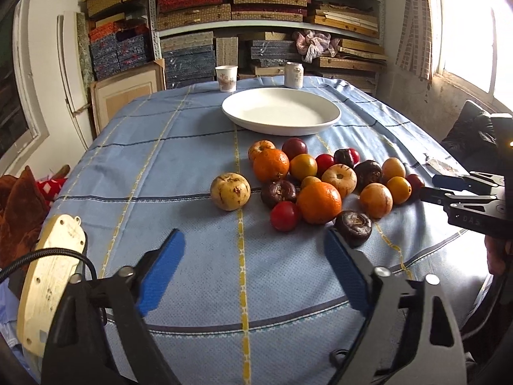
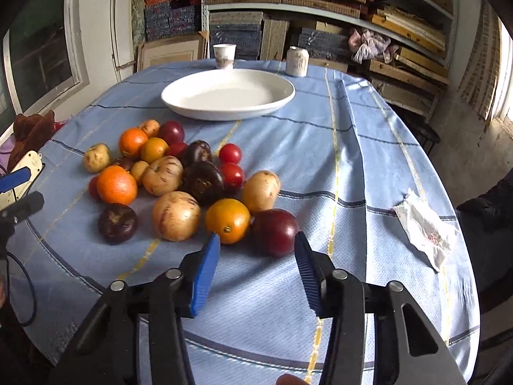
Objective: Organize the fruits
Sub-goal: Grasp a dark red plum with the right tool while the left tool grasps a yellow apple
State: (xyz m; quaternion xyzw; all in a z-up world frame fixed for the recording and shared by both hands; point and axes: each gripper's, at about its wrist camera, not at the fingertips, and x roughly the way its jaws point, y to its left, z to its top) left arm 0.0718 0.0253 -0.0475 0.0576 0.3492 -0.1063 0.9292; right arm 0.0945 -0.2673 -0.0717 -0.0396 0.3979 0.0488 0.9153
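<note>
A heap of fruit lies on the blue checked tablecloth (image 1: pixel 179 173): oranges (image 1: pixel 319 202), pale apples (image 1: pixel 230 191), dark mangosteens (image 1: pixel 353 227), small red (image 1: pixel 284 215) and yellow ones. Beyond the heap stands a white plate (image 1: pixel 281 110) with nothing in it. My left gripper (image 1: pixel 253 237) is open just short of the heap, nothing between its blue pads. My right gripper (image 2: pixel 256 240) is open too, its jaws narrower. A dark red plum (image 2: pixel 275 231) sits right at its tips, beside a yellow fruit (image 2: pixel 227 219), and the pads do not press on it. From the left wrist, the right gripper (image 1: pixel 449 186) shows at the heap's right edge.
A paper cup (image 1: pixel 226 78) and a white can (image 1: pixel 294 74) stand behind the plate. A crumpled white wrapper (image 2: pixel 426 227) lies on the cloth at the right. A cream power strip (image 1: pixel 51 276) with a cable sits at the table's left edge. Shelves of boxes (image 1: pixel 269 16) fill the back wall.
</note>
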